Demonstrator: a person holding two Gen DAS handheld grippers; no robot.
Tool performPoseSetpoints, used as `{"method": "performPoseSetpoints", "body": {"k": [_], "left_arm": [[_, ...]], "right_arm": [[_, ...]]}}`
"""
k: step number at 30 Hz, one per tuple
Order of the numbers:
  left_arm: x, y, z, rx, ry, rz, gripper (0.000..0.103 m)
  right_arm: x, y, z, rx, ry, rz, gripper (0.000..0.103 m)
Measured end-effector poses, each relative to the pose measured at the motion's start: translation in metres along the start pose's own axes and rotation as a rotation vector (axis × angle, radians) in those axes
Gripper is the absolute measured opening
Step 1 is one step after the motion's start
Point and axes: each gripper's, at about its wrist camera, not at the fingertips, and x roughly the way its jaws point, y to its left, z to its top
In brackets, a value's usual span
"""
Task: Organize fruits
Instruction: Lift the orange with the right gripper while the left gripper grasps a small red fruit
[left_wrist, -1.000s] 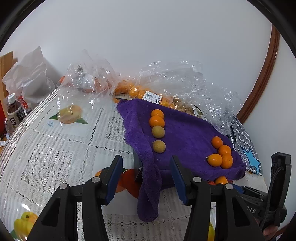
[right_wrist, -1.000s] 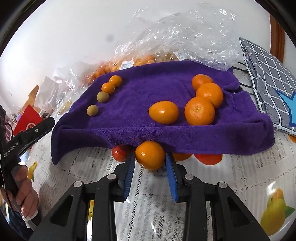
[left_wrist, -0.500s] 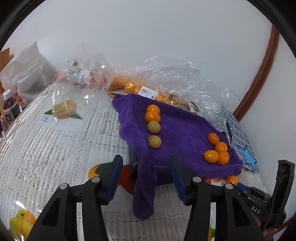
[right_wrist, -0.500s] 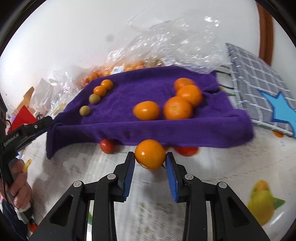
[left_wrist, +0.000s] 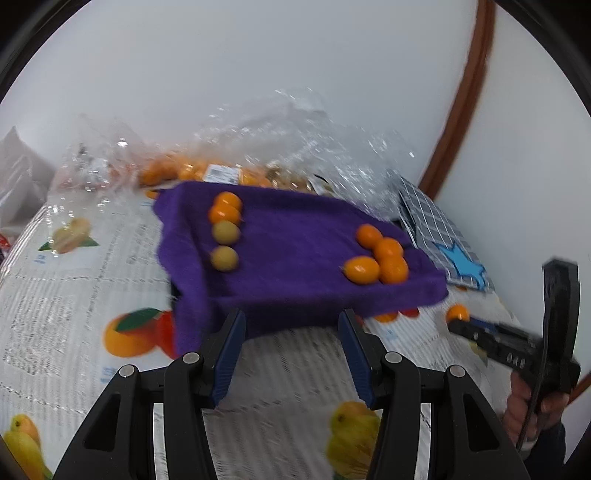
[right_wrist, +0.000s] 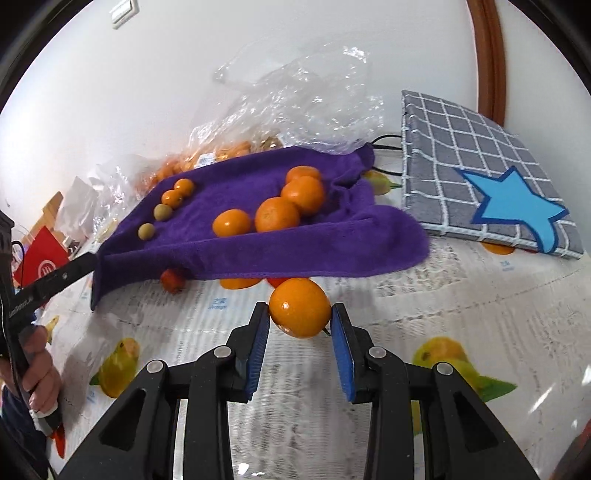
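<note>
Left wrist view: my left gripper stands open, nothing between its pads; purple towel ahead carries two fruit groups.
Right wrist view: my right gripper is clamped on an orange, held just before the towel's front edge, above the tablecloth.

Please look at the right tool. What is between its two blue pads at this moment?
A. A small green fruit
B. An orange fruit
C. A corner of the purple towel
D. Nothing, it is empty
B: in the right wrist view, the right tool has its blue pads closed on an orange fruit, which sits in front of the purple towel and apart from the small green fruits lying on that towel.
</note>
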Motion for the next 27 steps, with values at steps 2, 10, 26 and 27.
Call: {"method": "performPoseSetpoints", "body": {"k": [2, 10, 26, 27], "left_arm": [[0.001, -0.005, -0.002, 0.013, 0.012, -0.009, 0.05], [0.016, -0.017, -0.004, 0.004, 0.065, -0.006, 0.05], [0.064, -0.051, 0.003, -0.001, 0.179, 0.004, 0.05], [0.066, -0.051, 0.003, -0.003, 0.184, 0.003, 0.05]], "right_arm": [[0.0, -0.003, 0.001, -0.008, -0.005, -0.011, 0.034], [-0.004, -0.018, 0.002, 0.011, -0.012, 0.013, 0.034], [-0.013, -0.056, 0.0, 0.047, -0.018, 0.027, 0.034], [-0.013, -0.059, 0.0, 0.053, -0.019, 0.026, 0.034]]}}
